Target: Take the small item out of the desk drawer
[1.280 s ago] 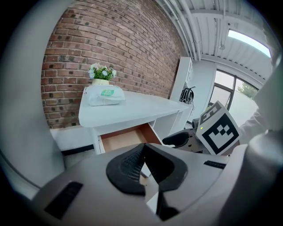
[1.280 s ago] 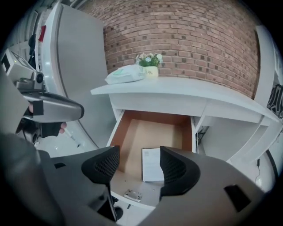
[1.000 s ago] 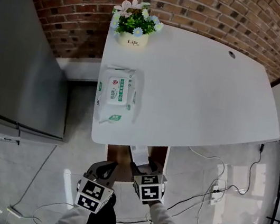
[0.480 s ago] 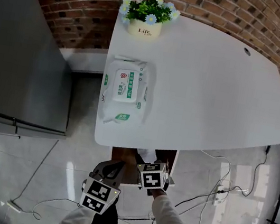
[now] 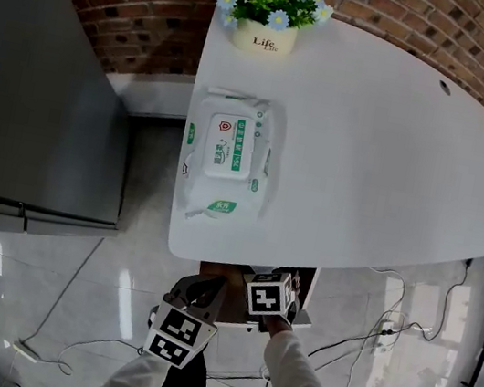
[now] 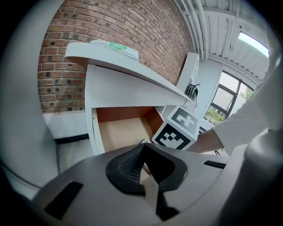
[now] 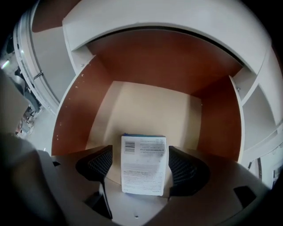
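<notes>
The desk drawer (image 7: pixel 79 114) stands pulled out under the white desk (image 5: pixel 371 146), brown inside with a pale floor. A small white box (image 7: pixel 144 154) with a barcode and print lies between the jaws of my right gripper (image 7: pixel 141 165). Those jaws are opening, and a thin gap shows at the left pad (image 7: pixel 99 165). In the head view the right gripper's marker cube (image 5: pixel 266 296) sits at the desk's front edge, which hides the jaws. My left gripper (image 6: pixel 146 165) hangs just outside the drawer (image 6: pixel 124 128), shut and empty, to the left of the right one.
A pack of wet wipes (image 5: pixel 228 153) lies on the desk's left side and a flower pot (image 5: pixel 264 39) stands at its far corner by the brick wall. A grey cabinet (image 5: pixel 38 87) stands to the left. Cables (image 5: pixel 365 339) trail over the floor to the right.
The right gripper has moved forward under the desk's front edge. The white box that showed beyond it a second ago is out of sight in the head view. The left gripper has hardly moved.
</notes>
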